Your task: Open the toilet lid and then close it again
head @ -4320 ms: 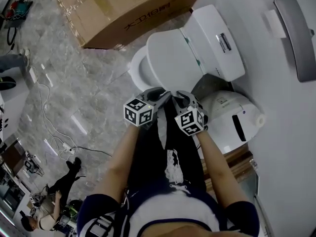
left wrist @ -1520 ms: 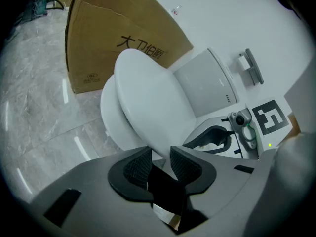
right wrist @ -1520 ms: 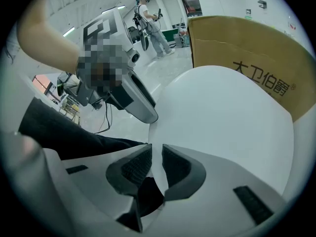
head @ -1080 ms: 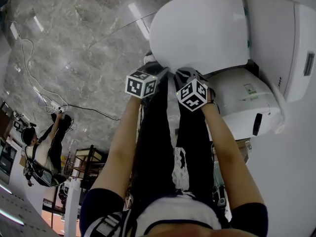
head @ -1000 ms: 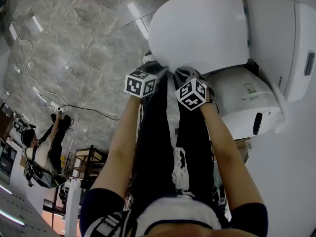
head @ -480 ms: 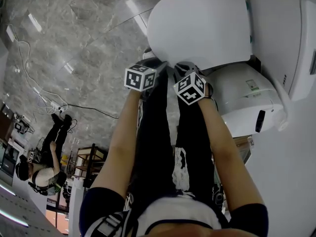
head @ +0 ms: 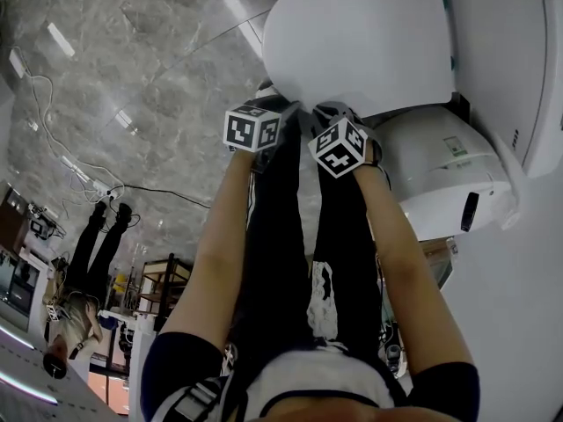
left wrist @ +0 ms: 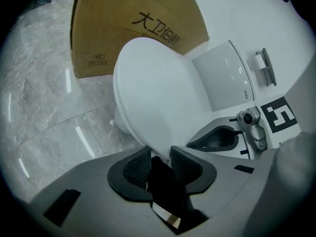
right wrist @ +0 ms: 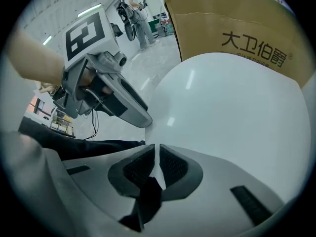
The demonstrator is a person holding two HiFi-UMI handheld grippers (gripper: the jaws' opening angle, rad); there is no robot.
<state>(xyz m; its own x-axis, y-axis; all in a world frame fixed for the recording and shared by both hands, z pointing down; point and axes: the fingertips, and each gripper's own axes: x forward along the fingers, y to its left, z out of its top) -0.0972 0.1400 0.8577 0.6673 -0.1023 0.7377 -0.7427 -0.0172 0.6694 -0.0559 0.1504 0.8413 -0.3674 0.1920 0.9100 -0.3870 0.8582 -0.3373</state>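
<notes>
The white toilet lid [head: 361, 38] lies low over the bowl, its rounded front edge toward me. My left gripper [head: 283, 111] is at the left of that front edge; in the left gripper view the lid [left wrist: 153, 93] runs down between its pads [left wrist: 138, 167], which press on the rim. Just to the right, my right gripper [head: 324, 112] is shut on the same edge. In the right gripper view the thin rim of the lid [right wrist: 237, 112] is pinched between that gripper's [right wrist: 157, 154] ribbed pads. The bowl [left wrist: 121, 127] peeks out under the lid.
The cistern [head: 519, 51] stands behind the lid against the white wall. A white domed appliance [head: 440, 183] sits right of the toilet. A large cardboard box [left wrist: 128, 28] stands on the marble floor to the left. Cables [head: 88, 183] and another person [head: 79, 271] are farther off.
Both grippers have sunk a little with the lid's front edge. About four seconds ago the seat ring showed beside a raised lid; now the lid covers it.
</notes>
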